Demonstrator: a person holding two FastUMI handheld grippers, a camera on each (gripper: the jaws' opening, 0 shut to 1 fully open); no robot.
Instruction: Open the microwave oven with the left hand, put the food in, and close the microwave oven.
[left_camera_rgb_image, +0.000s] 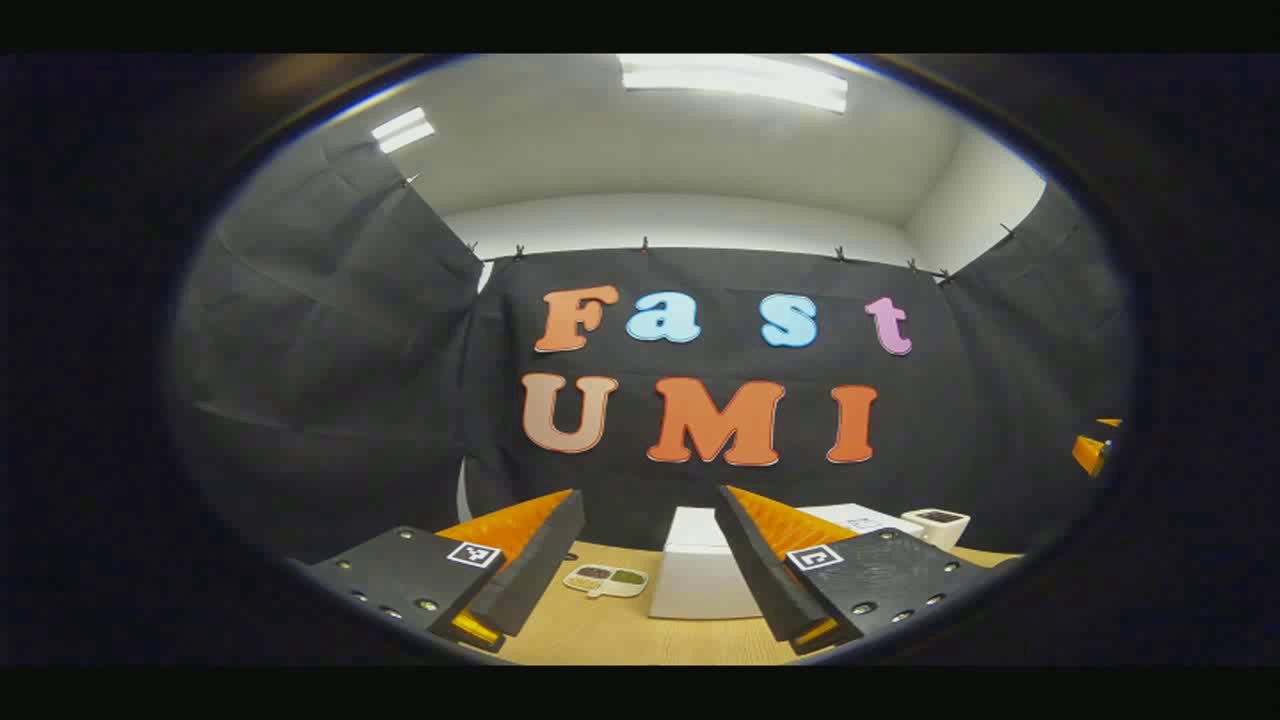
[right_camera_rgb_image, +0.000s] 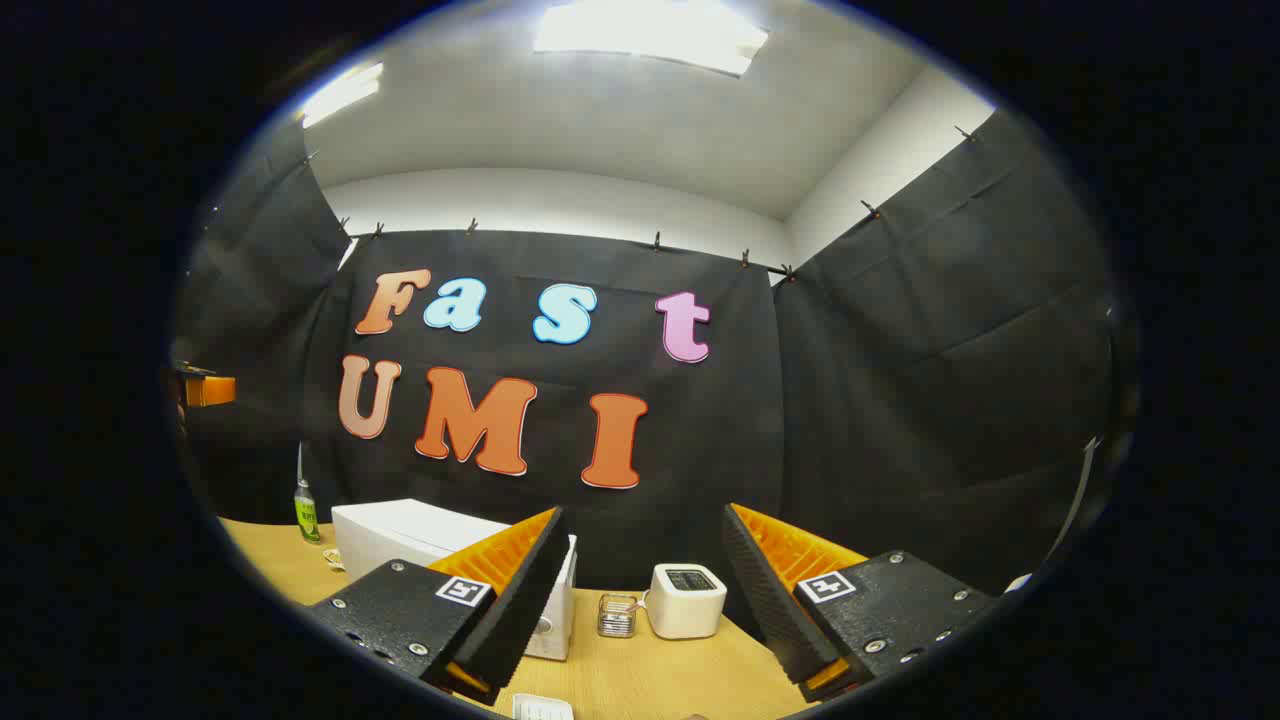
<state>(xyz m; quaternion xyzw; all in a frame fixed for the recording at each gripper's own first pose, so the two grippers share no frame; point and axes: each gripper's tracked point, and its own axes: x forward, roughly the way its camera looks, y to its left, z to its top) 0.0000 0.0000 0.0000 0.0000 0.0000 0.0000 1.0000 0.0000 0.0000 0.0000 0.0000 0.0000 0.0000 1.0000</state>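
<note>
Pale wooden tabletop (left_camera_rgb_image: 600, 630) fills the booth floor, and on it the boxy white microwave oven (left_camera_rgb_image: 700, 575) stands shut at about twelve o'clock from the left gripper (left_camera_rgb_image: 650, 570), whose fingers are spread wide with nothing between them, probably lined up for the door. At eleven o'clock lies the white divided food tray (left_camera_rgb_image: 606, 580), within easy reach. Further right, the right gripper (right_camera_rgb_image: 640, 590) hangs equally spread and unloaded, facing a small white cube gadget (right_camera_rgb_image: 686, 600) and a clear little jar (right_camera_rgb_image: 617, 615).
</note>
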